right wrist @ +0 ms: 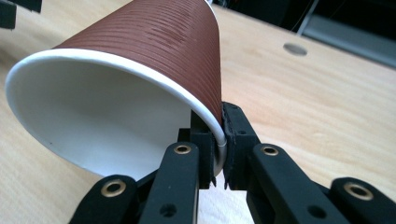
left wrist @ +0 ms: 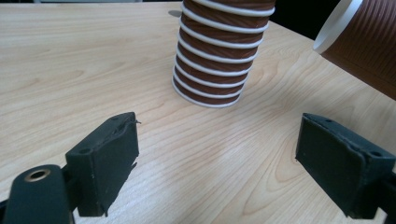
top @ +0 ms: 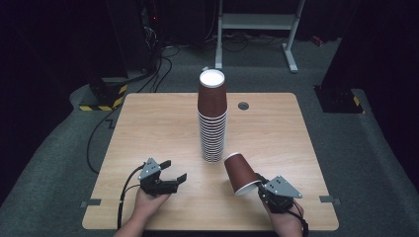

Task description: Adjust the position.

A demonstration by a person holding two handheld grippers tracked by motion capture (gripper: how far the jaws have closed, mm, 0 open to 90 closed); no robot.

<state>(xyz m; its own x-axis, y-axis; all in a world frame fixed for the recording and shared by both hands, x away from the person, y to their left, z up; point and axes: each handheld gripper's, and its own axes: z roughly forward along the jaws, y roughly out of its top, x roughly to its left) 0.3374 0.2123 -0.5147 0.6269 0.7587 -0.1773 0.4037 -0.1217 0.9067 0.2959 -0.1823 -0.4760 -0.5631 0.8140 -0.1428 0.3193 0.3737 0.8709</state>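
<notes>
Right tongs (right wrist: 218, 148) pinch the white rim of a ribbed brown paper cup (top: 240, 173), wall between the jaws, cup tilted above the light wooden bench (top: 148, 123) just beside the tall stack of inverted brown paper cups (top: 213, 118). Left tongs (top: 174, 170) stand spread and empty, low over the bench, pointed toward the stack.
</notes>
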